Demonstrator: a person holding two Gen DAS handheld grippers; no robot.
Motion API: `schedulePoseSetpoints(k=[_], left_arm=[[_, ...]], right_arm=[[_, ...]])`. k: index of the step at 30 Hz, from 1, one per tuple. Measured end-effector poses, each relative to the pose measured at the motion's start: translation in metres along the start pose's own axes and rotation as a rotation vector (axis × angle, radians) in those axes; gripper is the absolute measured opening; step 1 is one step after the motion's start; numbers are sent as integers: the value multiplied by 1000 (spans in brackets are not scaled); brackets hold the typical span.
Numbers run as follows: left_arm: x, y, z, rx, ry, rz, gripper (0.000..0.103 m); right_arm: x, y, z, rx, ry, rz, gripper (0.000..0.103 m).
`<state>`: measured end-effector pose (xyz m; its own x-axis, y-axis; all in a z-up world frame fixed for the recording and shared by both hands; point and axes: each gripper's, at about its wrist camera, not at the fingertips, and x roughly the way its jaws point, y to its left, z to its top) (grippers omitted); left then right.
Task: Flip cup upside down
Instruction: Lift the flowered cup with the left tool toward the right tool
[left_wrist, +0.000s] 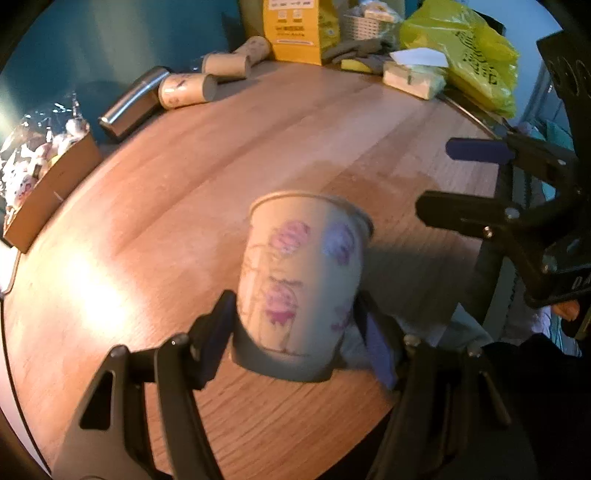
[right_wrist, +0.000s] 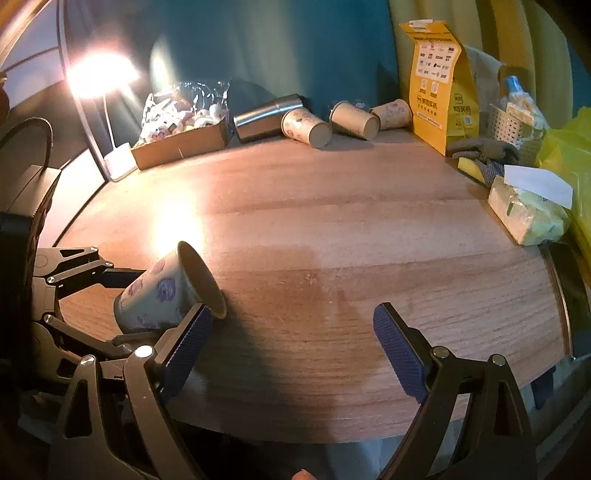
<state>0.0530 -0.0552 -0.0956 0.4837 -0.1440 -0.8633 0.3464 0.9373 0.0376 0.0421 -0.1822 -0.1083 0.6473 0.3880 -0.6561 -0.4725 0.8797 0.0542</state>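
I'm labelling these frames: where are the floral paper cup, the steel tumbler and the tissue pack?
Floral paper cup (left_wrist: 303, 273), left wrist view, on its printed side wall.
Steel tumbler (right_wrist: 266, 116), right wrist view, on its brushed side.
Tissue pack (right_wrist: 524, 218), right wrist view, on its green wrapper.

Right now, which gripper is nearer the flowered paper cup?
Left. The left gripper grips the flowered paper cup between its fingers. The right gripper hangs open beside it, holding nothing.

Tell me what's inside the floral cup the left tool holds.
The cup is tipped, mouth toward the table. The visible inner wall looks bare; its bottom is hidden in shadow.
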Motion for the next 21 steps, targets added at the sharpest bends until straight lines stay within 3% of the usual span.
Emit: schedulePoseSetpoints(k=[4,8,12,16,21], left_arm=[[2,-3,1,17,-2,-5,67],[-1,-3,0,5,-19,-3,80],[-13,4,-6,-54,-47,2,84],[-31,16,-27,-164,-81,8,89],[-50,30,-61,-303,-125,-3,89]], right_arm=[[1,5,0,-7,3,-14,91],[2,8,3,-25,8,-16,91],[3,17,11,-102,30,16,91],[2,38,25,-312,51,45,91],[7,85,35,-742,124,116,91]])
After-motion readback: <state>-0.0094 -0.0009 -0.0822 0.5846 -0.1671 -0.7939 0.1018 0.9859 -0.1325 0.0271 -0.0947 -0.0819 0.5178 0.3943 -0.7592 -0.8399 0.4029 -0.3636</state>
